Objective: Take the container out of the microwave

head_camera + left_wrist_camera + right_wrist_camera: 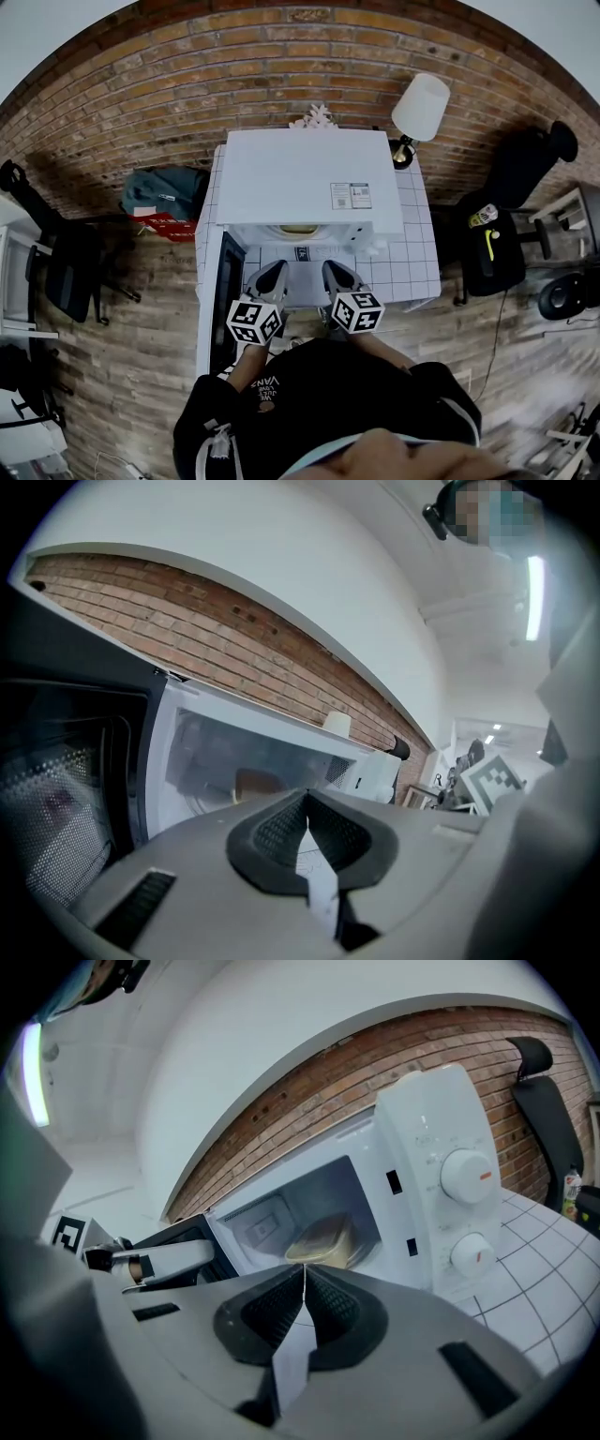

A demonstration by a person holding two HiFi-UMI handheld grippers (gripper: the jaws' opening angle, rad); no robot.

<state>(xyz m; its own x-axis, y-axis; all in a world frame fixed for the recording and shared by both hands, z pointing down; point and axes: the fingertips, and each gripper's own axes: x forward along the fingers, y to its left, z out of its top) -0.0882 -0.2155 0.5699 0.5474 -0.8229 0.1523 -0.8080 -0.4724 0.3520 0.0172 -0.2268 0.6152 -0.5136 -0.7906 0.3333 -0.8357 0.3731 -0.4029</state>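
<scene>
We are at the approach step. The microwave (309, 183) stands on the counter (417, 253) with its door (225, 300) open along the left edge, and the container (323, 1241) sits inside, untouched. The left tongs (271, 274) and right tongs (337, 273) hover before the opening, both clenched on nothing. Next, we judge, they must spread, reach in and close on the container's sides.

White tiled table (418, 255), on it an open white microwave (298, 178) and a lamp (421, 106) at its far right corner
</scene>
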